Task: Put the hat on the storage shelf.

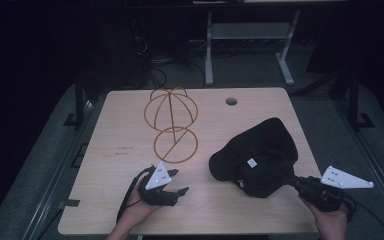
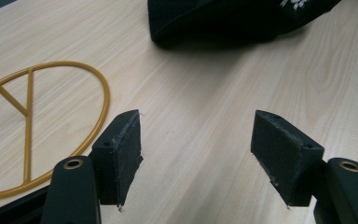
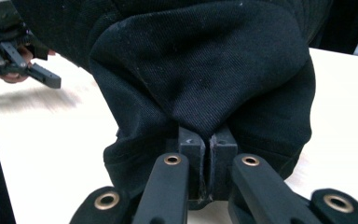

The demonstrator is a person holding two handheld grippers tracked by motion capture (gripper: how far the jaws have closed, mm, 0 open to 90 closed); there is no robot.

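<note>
A black cap lies on the right half of the wooden table, its brim toward the left. My right gripper is shut on a fold of the cap's black fabric at its near right side. The left gripper hovers open near the front edge, its two pads wide apart over bare wood. A gold wire stand with a round base ring stands just beyond the left gripper. The cap's brim lies ahead of the left jaws.
A round cable hole sits near the table's far edge. Desk legs and cables stand on the dark floor behind. In the right gripper view, the other gripper shows at the upper left.
</note>
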